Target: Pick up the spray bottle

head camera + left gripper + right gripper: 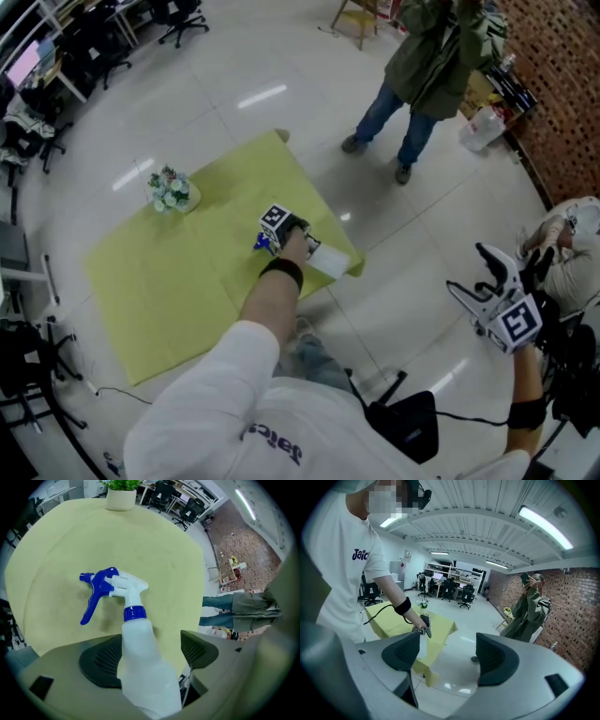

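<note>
A white spray bottle [140, 653] with a blue trigger head [96, 590] lies on its side on the yellow-covered table [154, 541]. My left gripper [150, 654] points steeply down over it, and the bottle's body lies between the jaws. The left pad [98, 660] sits against the bottle, while a gap shows between it and the right pad [199, 649]. In the head view the left gripper [272, 238] is near the table's right corner, with the blue trigger [263, 244] beside it. My right gripper [469, 270] hangs open and empty over the floor, well off to the right.
A small pot of flowers [170, 190] stands at the table's far left. A person in a green jacket [427, 66] stands beyond the table. Another person [572, 253] sits at the right edge. A black bag [408, 424] lies on the floor below.
</note>
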The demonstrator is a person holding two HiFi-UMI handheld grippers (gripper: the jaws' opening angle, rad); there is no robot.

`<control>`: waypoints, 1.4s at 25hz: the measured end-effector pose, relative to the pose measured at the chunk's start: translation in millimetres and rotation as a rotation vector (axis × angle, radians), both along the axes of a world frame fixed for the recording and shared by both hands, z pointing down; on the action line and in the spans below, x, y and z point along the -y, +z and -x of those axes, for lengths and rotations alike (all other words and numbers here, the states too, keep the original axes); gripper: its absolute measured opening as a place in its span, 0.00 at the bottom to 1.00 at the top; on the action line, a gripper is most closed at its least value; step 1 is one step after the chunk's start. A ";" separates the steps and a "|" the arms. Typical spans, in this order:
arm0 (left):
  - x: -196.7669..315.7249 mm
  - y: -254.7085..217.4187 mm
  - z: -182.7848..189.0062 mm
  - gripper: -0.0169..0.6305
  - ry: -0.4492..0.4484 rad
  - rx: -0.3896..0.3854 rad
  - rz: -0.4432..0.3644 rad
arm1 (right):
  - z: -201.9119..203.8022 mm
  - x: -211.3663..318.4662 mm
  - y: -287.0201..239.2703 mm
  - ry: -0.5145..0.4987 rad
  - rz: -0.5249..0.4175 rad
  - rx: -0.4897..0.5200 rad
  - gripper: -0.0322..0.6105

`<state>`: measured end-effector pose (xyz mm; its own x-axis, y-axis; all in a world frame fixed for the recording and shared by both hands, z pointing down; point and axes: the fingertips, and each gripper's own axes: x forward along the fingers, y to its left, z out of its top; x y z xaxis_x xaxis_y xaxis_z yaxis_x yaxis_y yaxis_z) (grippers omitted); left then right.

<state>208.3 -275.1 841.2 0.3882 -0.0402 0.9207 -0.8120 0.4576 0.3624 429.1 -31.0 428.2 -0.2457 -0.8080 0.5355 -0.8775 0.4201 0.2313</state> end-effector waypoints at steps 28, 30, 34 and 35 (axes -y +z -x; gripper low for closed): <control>68.8 -103.6 -16.7 0.38 0.351 -0.156 -0.402 | 26.3 0.3 -44.9 -0.087 -0.091 -0.072 0.65; 82.1 -124.3 -18.4 0.38 0.376 -0.182 -0.477 | 31.4 4.6 -48.0 -0.099 -0.106 -0.072 0.65; 102.3 -173.8 -19.9 0.38 0.385 -0.245 -0.613 | 39.3 13.6 -51.1 -0.114 -0.120 -0.072 0.65; 105.0 -186.8 -20.4 0.38 0.389 -0.265 -0.644 | 40.6 16.3 -52.4 -0.116 -0.124 -0.074 0.65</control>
